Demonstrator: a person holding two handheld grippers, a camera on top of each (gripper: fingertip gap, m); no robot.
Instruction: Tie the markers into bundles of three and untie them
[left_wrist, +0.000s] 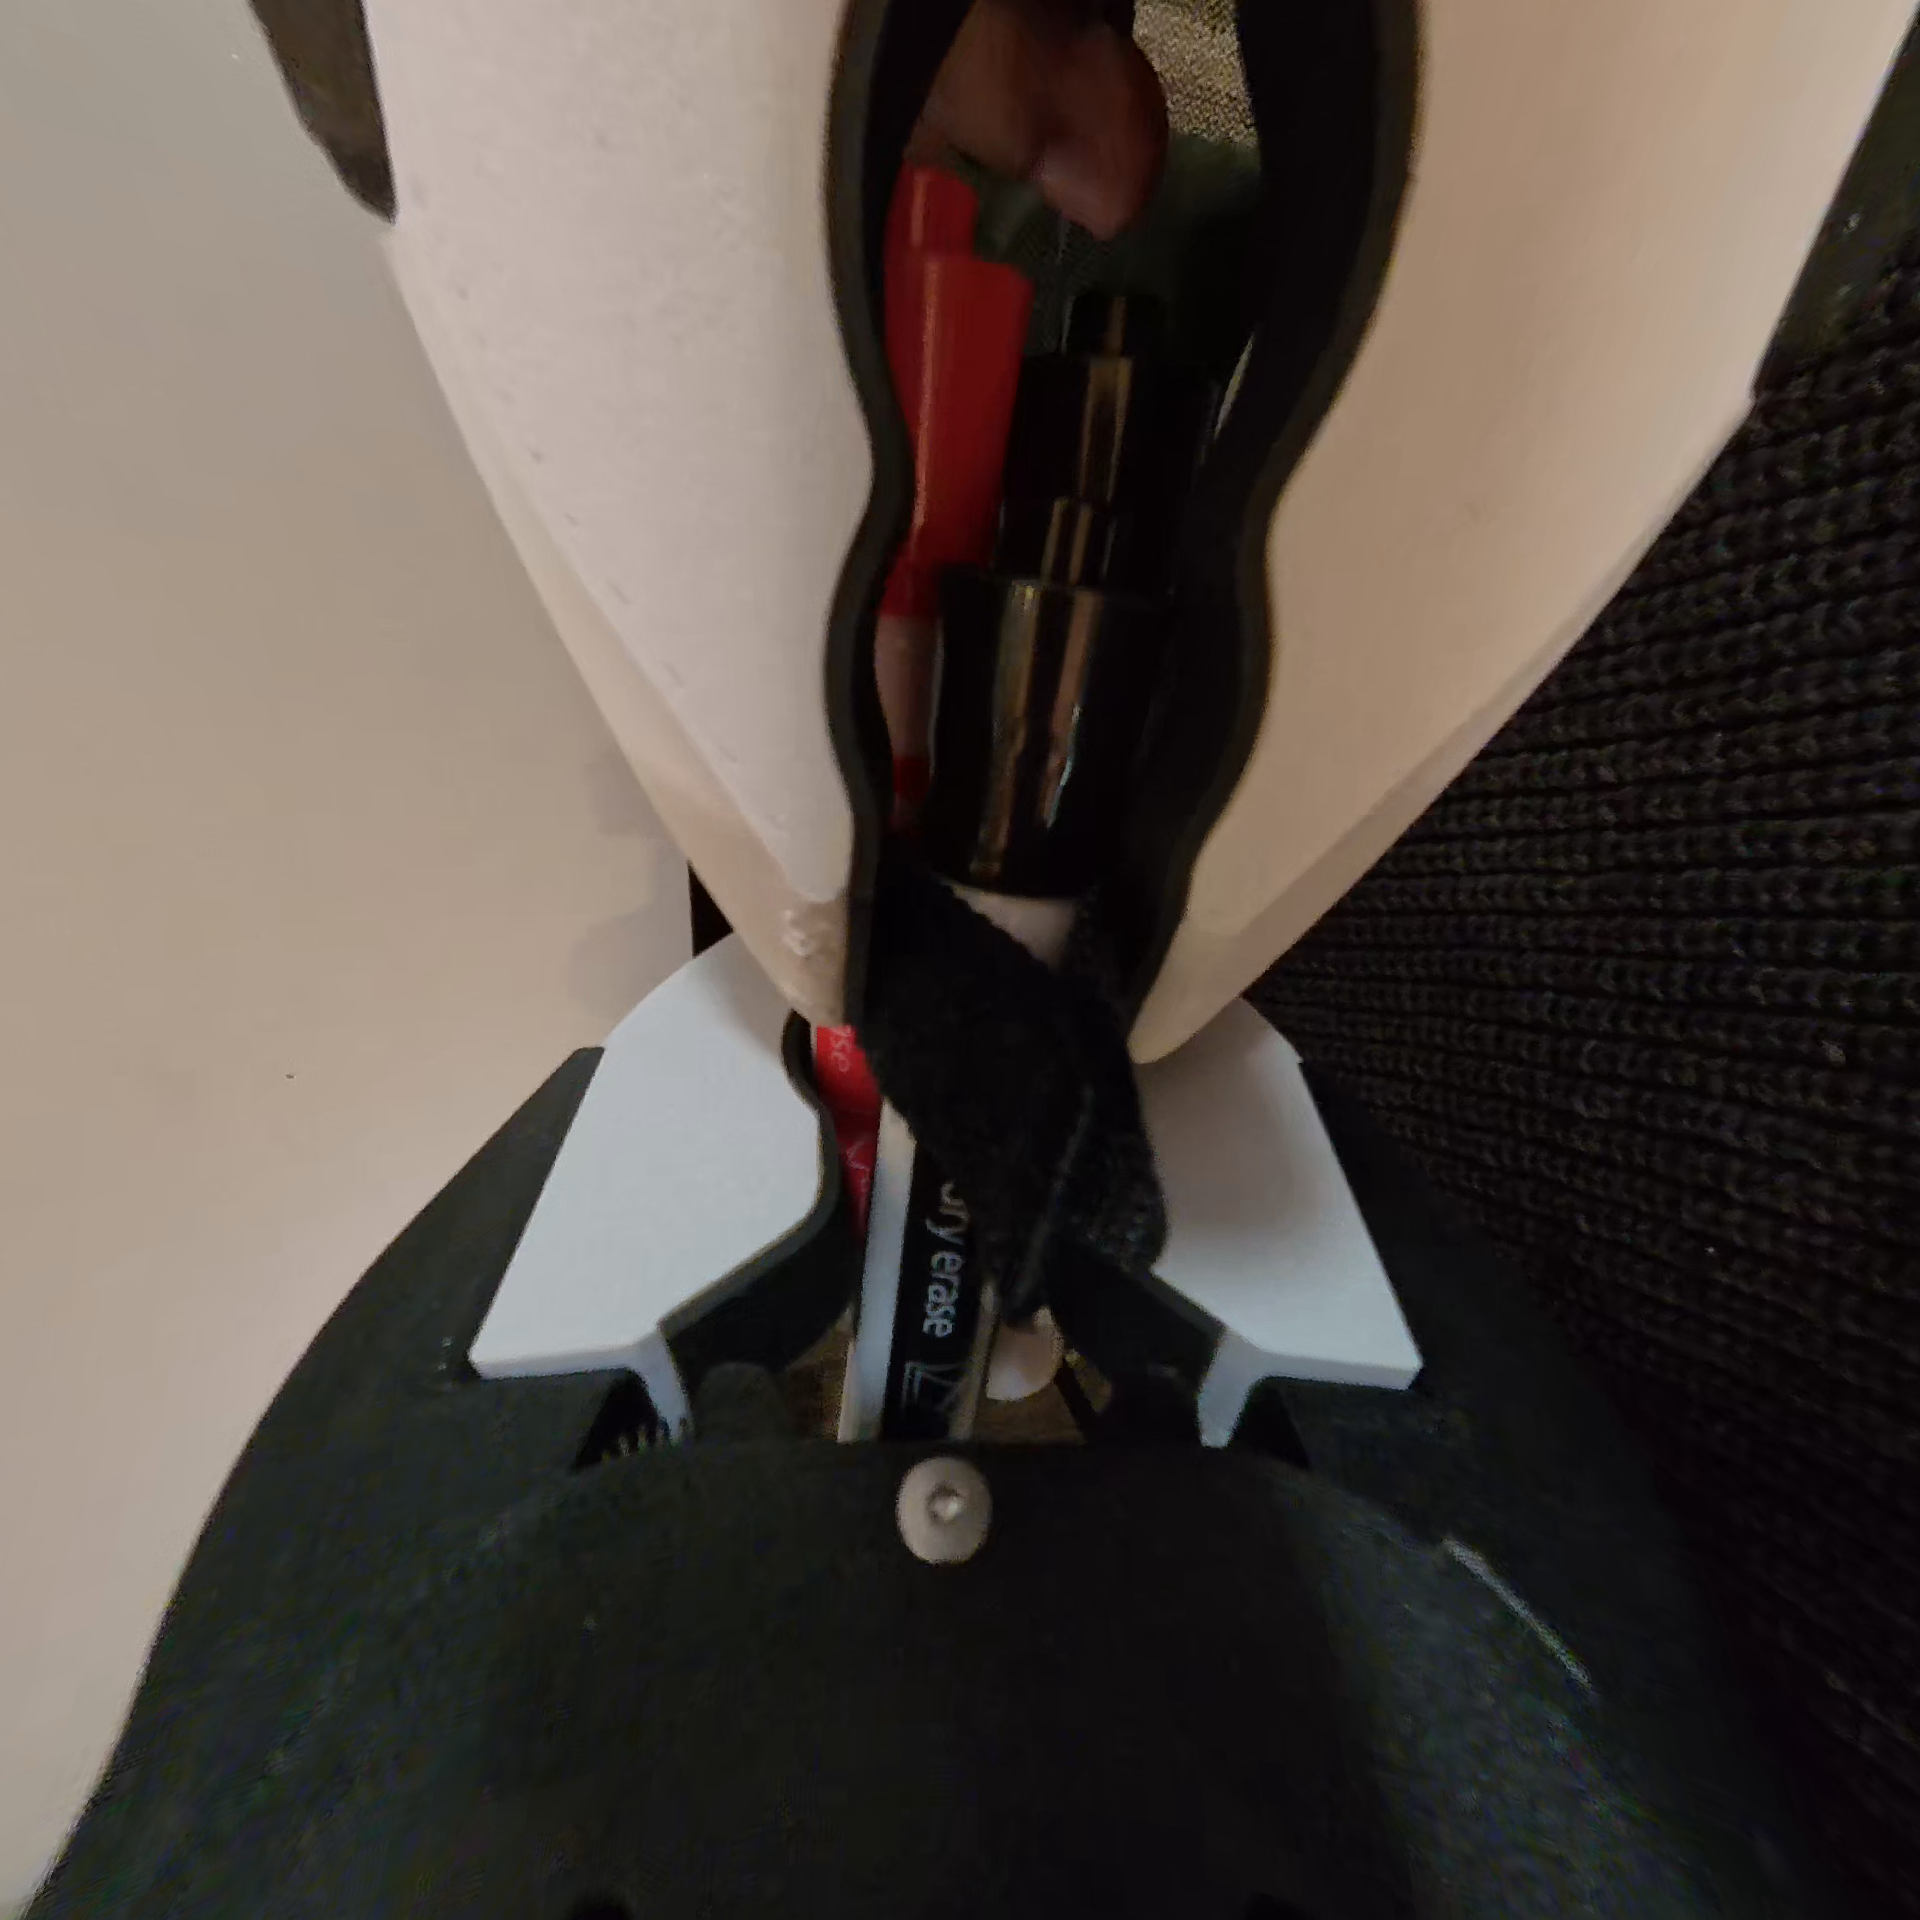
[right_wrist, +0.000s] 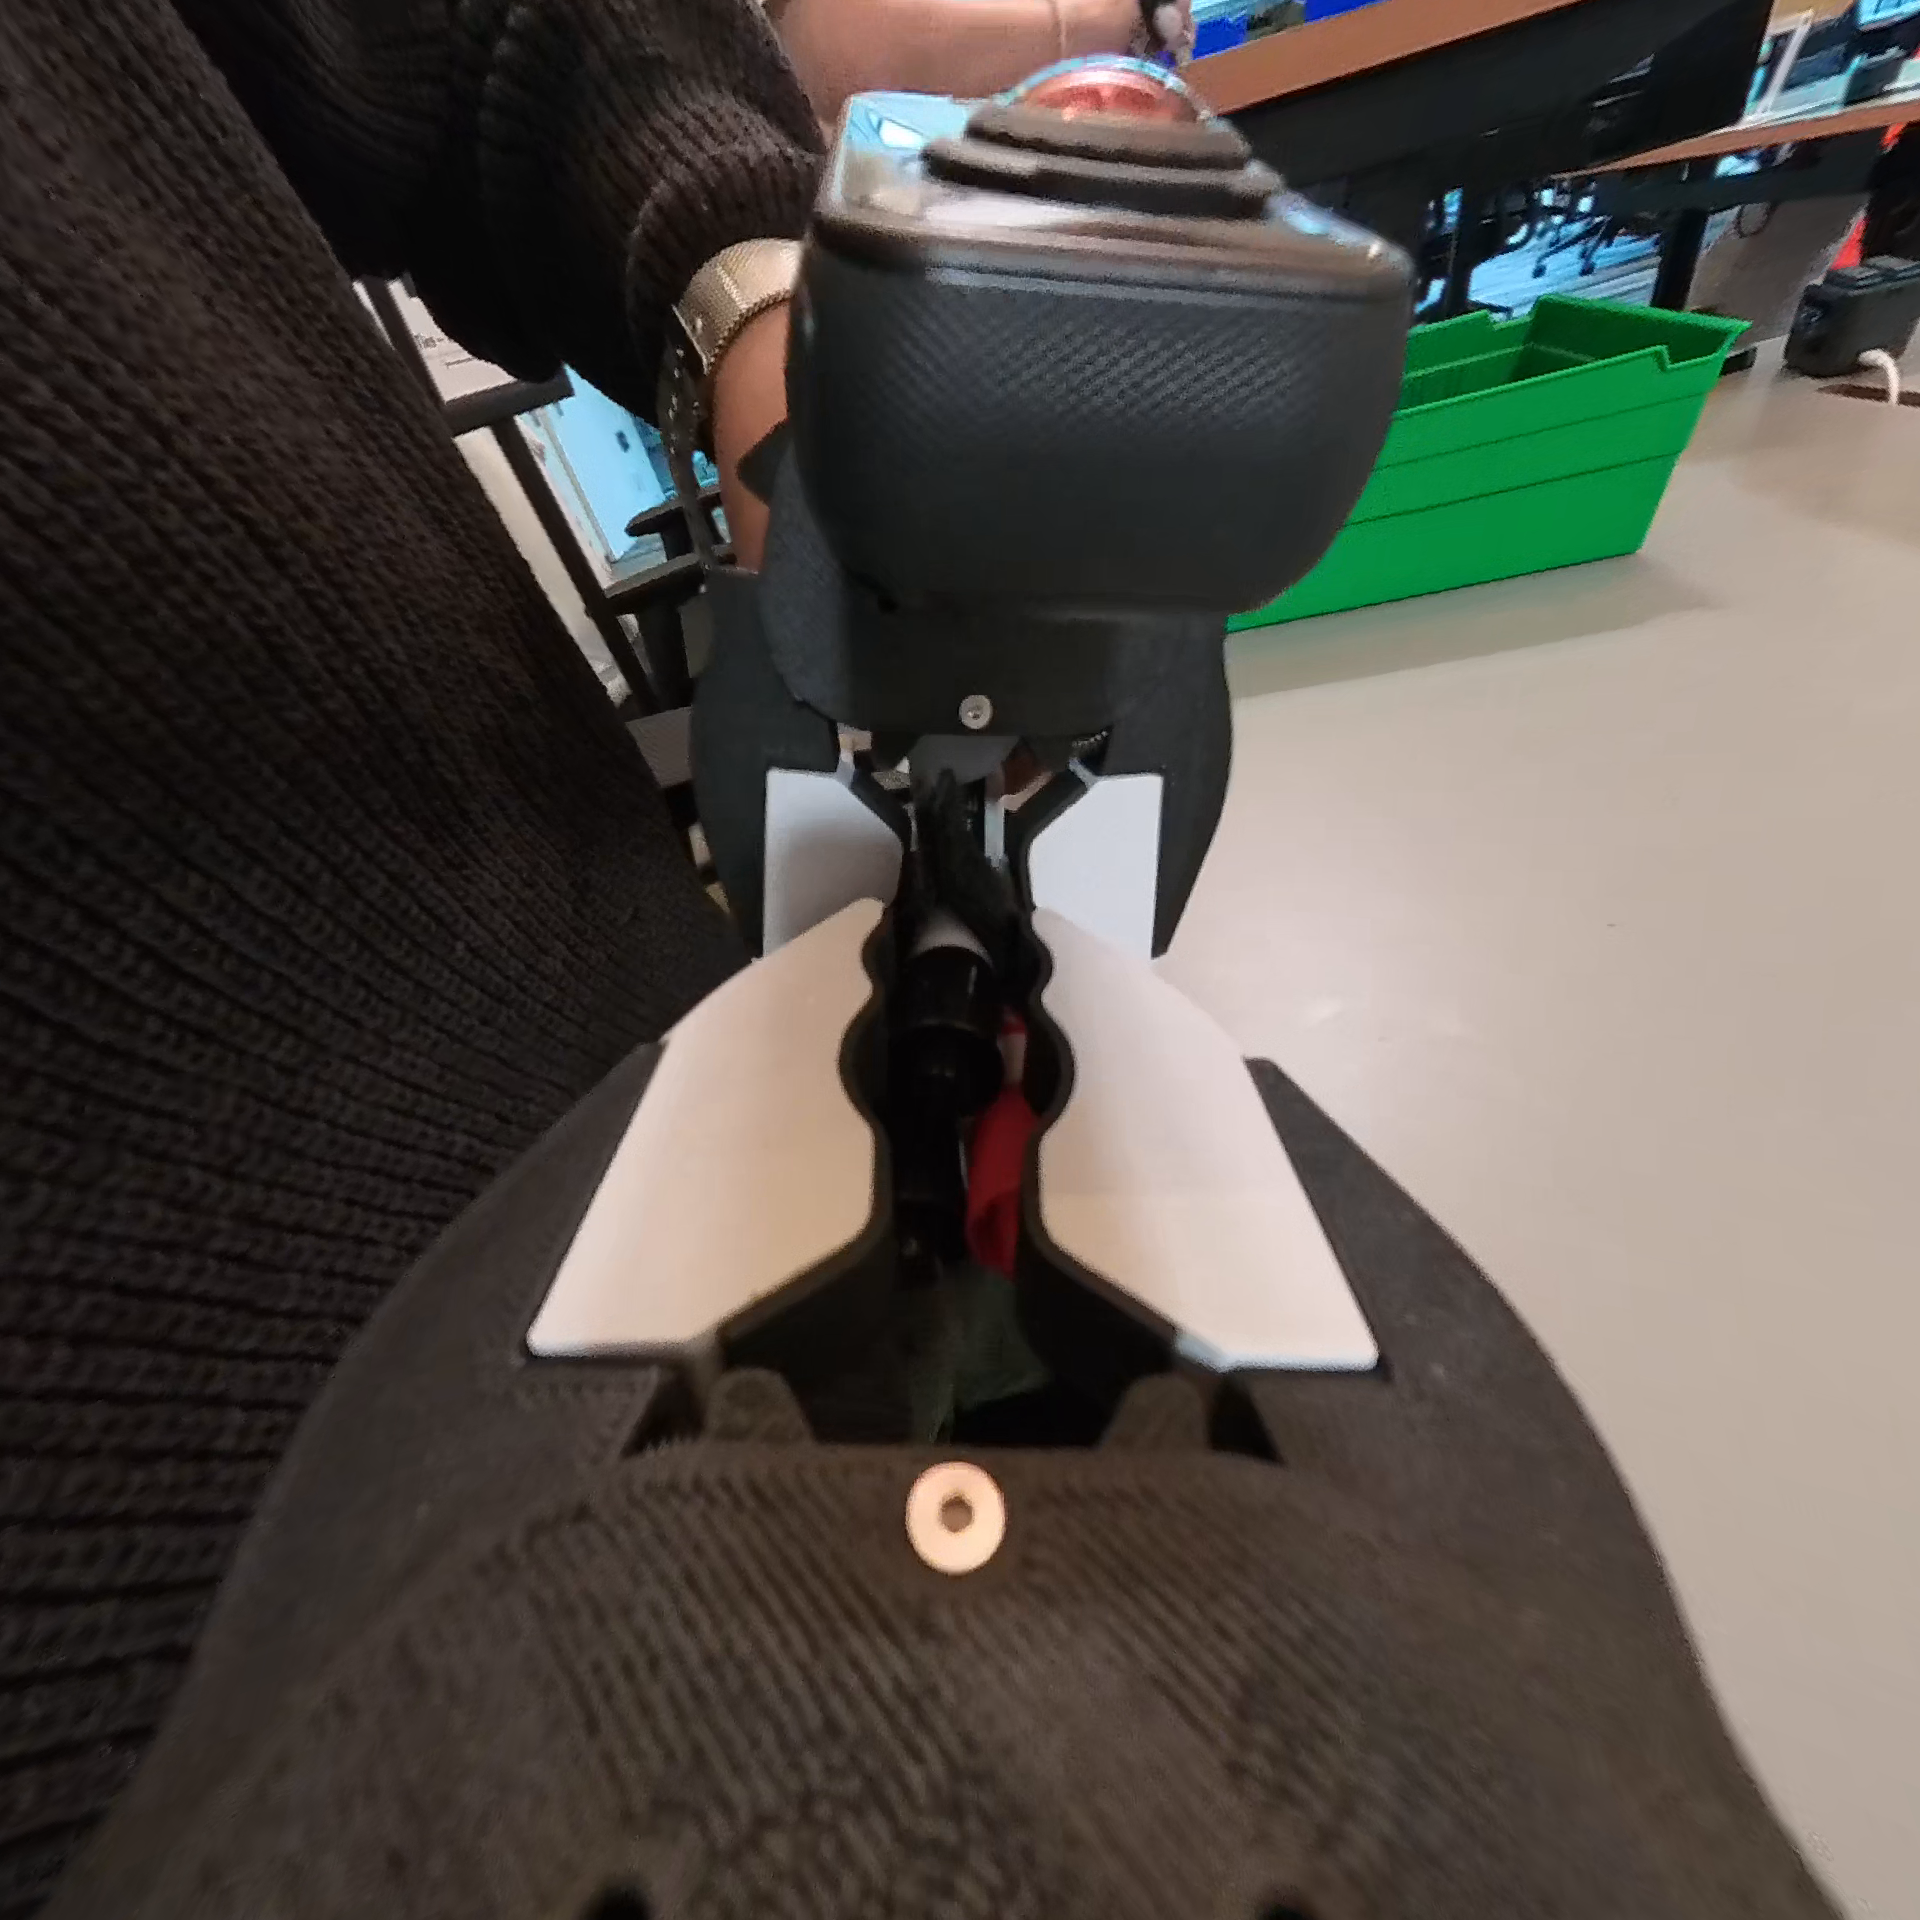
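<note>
Pale desk (right_wrist: 1558, 1039) below; we clench both hand-held grippers, left (left_wrist: 997, 1174) and right (right_wrist: 956, 1049), on the markers (left_wrist: 1029, 665); the loose strap (left_wrist: 997, 1081) may slip off.

- Two tools, meeting tip to tip: the left tool (left_wrist: 971, 1049) and the right tool (right_wrist: 956, 935), each with two white fingers.
- Two markers can be made out between them: one black-capped marker (left_wrist: 1049, 665) and one red-capped marker (left_wrist: 951, 416). A dark greenish shape sits behind the red cap, too blurred to say whether it is a third marker.
- One black strap (left_wrist: 997, 1070) looped round the marker bodies.
- One green bin (right_wrist: 1538, 447) on the pale bench (right_wrist: 1558, 987).
- One dark knitted sleeve (right_wrist: 260, 727), with one metal wristband (right_wrist: 727, 301) at its cuff.
</note>
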